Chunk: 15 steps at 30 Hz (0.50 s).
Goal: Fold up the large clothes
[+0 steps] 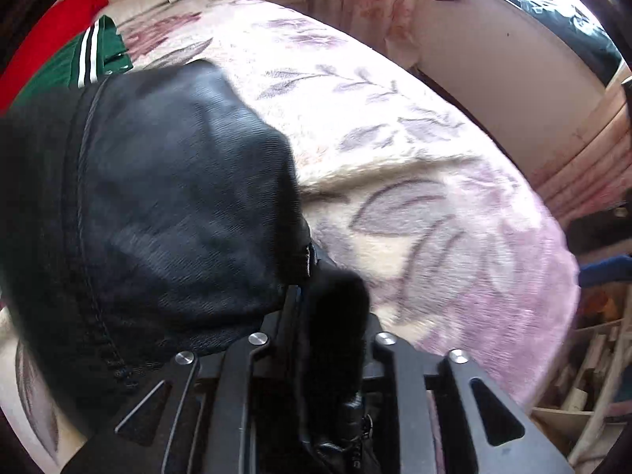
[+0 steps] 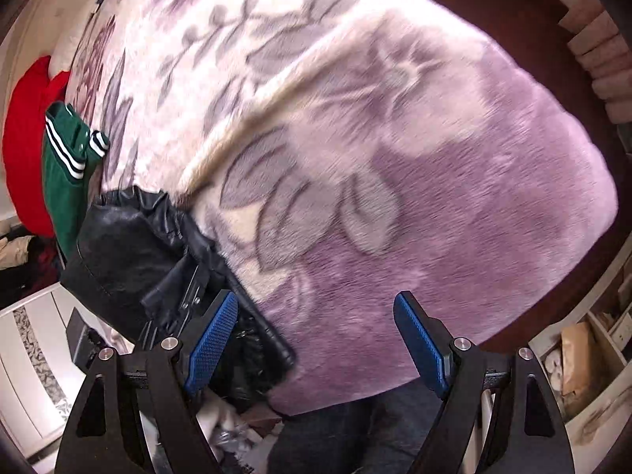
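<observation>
Pinching black jacket point(image 1: 177, 205) hem, left tongs point(image 1: 316, 308); right tongs point(image 2: 316, 339) spread, nothing between, over blanket point(image 2: 395, 158) edge.

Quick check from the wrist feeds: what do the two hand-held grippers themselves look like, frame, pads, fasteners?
Right hand-held gripper: matte black linkage arms with slotted cut-outs, round silver pivot screws, and blue cross-hatched rubber pads on the fingers. Left hand-held gripper: same black frame and silver screws; its pads are hidden by black fabric. No cables or sleeves visible.
</observation>
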Each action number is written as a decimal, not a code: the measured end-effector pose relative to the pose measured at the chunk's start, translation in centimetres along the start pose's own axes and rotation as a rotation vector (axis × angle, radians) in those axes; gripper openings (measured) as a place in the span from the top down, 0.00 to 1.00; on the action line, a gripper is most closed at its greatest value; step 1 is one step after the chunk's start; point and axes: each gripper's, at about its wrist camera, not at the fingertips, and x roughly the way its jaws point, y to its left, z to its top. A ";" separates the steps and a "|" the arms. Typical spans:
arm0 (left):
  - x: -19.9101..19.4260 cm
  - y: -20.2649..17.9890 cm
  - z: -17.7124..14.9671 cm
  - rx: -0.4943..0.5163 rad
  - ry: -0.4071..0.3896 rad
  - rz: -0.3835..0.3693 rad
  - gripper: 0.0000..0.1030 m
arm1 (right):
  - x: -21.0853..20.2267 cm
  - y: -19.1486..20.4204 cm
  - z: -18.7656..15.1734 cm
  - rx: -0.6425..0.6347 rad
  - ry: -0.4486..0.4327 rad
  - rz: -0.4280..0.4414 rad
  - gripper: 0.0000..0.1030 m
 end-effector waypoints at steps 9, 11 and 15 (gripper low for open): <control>-10.1 7.7 -0.8 -0.260 -0.075 -0.123 0.31 | 0.4 7.0 0.7 -0.174 0.060 0.133 0.19; -11.7 9.7 -1.2 -0.276 -0.104 -0.091 0.19 | 1.6 9.7 0.3 -0.230 0.083 0.184 0.19; -11.9 12.8 -2.8 -0.342 -0.092 -0.093 0.15 | 3.7 15.7 -0.2 -0.309 0.111 0.294 0.19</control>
